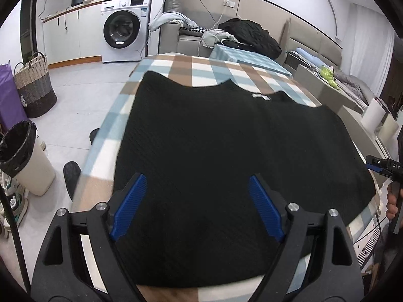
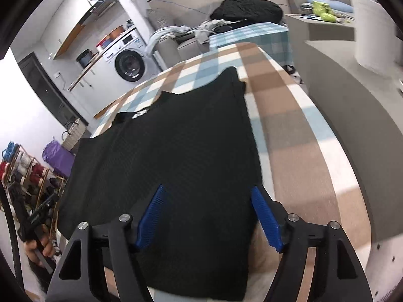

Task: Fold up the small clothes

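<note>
A black knit top point(image 1: 221, 151) lies spread flat on the checked tablecloth point(image 1: 201, 68), neck and white label toward the far side. My left gripper point(image 1: 197, 201) hovers open over its near hem, holding nothing. In the right wrist view the same top point(image 2: 176, 156) lies flat on the cloth point(image 2: 289, 130). My right gripper point(image 2: 207, 214) is open above the top's near right part, its right finger at the garment's right edge. The right gripper also shows at the right edge of the left wrist view point(image 1: 377, 166), and the left one at the left of the right wrist view point(image 2: 37, 216).
A washing machine point(image 1: 126, 27) and sofa with piled clothes point(image 1: 249, 35) stand beyond the table. A lined bin point(image 1: 22, 156) and woven basket point(image 1: 35, 85) stand on the floor at the left. A shoe rack point(image 2: 25, 171) is at the left, a grey counter point(image 2: 352, 80) at the right.
</note>
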A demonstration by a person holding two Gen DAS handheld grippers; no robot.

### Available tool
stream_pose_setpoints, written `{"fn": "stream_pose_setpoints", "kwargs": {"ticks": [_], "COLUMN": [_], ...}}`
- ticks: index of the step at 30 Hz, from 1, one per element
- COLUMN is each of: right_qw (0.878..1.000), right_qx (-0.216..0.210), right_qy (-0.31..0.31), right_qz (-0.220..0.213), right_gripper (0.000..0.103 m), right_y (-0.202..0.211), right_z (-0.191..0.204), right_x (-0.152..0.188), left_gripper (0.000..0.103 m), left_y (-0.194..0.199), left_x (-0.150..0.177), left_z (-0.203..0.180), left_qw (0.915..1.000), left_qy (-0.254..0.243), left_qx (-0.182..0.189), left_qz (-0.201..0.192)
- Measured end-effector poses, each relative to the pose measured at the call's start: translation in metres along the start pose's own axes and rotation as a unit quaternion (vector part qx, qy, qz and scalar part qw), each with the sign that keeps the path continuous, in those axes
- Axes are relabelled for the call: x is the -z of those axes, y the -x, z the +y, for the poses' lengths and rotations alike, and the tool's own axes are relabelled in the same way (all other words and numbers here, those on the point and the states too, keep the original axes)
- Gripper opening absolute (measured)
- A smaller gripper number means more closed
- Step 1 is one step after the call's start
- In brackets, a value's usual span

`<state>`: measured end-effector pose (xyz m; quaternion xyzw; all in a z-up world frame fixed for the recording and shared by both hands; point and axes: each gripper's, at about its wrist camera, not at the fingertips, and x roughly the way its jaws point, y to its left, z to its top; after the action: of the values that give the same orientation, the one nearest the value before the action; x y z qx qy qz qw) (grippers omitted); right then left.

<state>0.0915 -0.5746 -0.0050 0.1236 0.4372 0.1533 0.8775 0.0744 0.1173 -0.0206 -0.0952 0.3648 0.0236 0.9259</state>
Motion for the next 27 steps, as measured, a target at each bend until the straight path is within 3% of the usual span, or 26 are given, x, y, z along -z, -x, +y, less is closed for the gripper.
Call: {"fn": "stream_pose_setpoints", "kwargs": {"ticks": [8,10,12,15,18,24,25,27], "right_qw": [0.999,0.999,0.999,0.998,0.996,0.995,0.995,0.996], "right_qx": [0.015,0.022,0.022,0.005,0.025,0.069,0.069,0.070], "right_qy": [0.029,0.035,0.048,0.059,0.077,0.064,0.058,0.054], "right_qz": [0.012,0.005,0.003,-0.014,-0.040,-0.031,-0.030,-0.035], "right_gripper": [0.074,0.067,0.044,0.021,0.012,0.012,0.014,0.029], "right_y": [-0.002,-0.006,-0.008,-0.006,0.002,-0.001,-0.002,0.001], "right_z": [0.000,0.002,0.006,0.010,0.017,0.013,0.012,0.012], "right_x": [0.029,0.031,0.033,0.035,0.034,0.035,0.035,0.033], "left_gripper": [0.083,0.083,0.083,0.083,0.083,0.083,0.083,0.083], "left_y": [-0.006,-0.006,-0.005,-0.006,-0.005,-0.003,-0.002,-0.001], "left_x": [0.024,0.025,0.026,0.026,0.026,0.025,0.026,0.026], "left_z": [-0.012,-0.011,-0.008,-0.002,0.001,0.004,0.004,0.006], "left_qw": [0.9998,0.9999,0.9999,0.9999,0.9999,0.9998,0.9997,0.9996], "left_qy": [-0.015,-0.010,0.000,0.009,0.013,0.020,0.020,0.024], "left_qx": [-0.002,-0.003,-0.001,0.001,0.001,-0.007,-0.012,-0.013], "left_qz": [0.015,0.013,0.010,0.013,0.009,0.003,0.001,-0.002]}}
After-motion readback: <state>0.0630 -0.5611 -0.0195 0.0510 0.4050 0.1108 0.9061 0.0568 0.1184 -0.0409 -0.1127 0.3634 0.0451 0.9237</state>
